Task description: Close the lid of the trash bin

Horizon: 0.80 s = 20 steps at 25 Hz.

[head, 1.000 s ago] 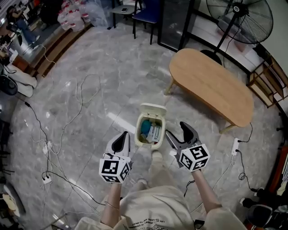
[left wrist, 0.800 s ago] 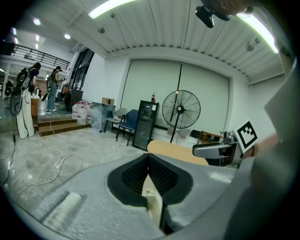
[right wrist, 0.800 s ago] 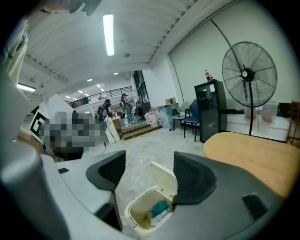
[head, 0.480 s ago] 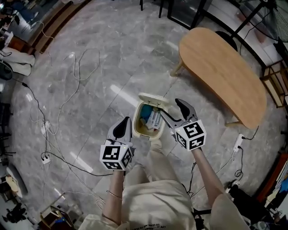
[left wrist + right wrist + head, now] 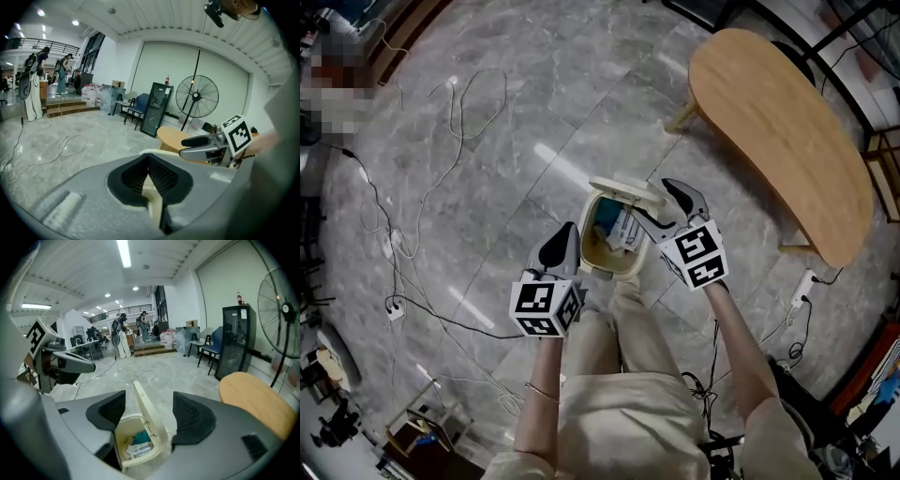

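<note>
A cream trash bin stands on the floor in front of the person's feet, its lid raised at the far side; paper and a teal item lie inside. My right gripper is open just right of the lid. In the right gripper view the upright lid rises between the two spread jaws, with the bin below. My left gripper is shut and holds nothing, at the bin's near-left rim. In the left gripper view its pads meet, and the right gripper shows beyond.
A long oval wooden table stands to the right of the bin. Cables trail over the grey marble floor at left, with a power strip. A standing fan and a black cabinet are farther back.
The right gripper has moved up and inward to the raised lid. The left gripper has crept closer to the bin's left rim. The head view has shifted nearer over the bin.
</note>
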{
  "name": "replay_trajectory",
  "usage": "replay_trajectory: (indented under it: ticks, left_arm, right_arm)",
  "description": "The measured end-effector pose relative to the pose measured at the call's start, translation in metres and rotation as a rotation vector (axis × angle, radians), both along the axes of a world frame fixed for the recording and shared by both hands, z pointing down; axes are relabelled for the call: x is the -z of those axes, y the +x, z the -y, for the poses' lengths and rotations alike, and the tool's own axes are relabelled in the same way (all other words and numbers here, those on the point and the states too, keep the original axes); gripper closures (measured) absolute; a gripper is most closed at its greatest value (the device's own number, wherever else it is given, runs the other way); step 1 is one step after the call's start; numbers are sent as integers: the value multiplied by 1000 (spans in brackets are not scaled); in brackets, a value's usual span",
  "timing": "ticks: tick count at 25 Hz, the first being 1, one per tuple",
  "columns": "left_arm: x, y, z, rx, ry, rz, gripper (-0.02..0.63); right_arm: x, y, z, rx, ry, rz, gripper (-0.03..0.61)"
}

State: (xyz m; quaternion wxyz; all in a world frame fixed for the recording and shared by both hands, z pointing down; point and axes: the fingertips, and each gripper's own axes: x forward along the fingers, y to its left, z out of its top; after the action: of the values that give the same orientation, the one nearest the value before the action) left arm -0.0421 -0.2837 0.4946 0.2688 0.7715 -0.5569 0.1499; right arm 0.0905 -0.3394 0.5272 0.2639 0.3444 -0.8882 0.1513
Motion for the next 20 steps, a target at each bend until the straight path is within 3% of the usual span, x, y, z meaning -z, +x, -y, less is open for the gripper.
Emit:
replay_trajectory:
  ticks: [13,20]
  left_arm:
    - [-46,10,-5,-74,-60,-58,591]
    - [-52,9,-20,-132,-75,-82,591]
  right_arm:
    - [-51,-20,-4,157,38,-264,273]
    - [-55,-24,-13,150,81,-347,273]
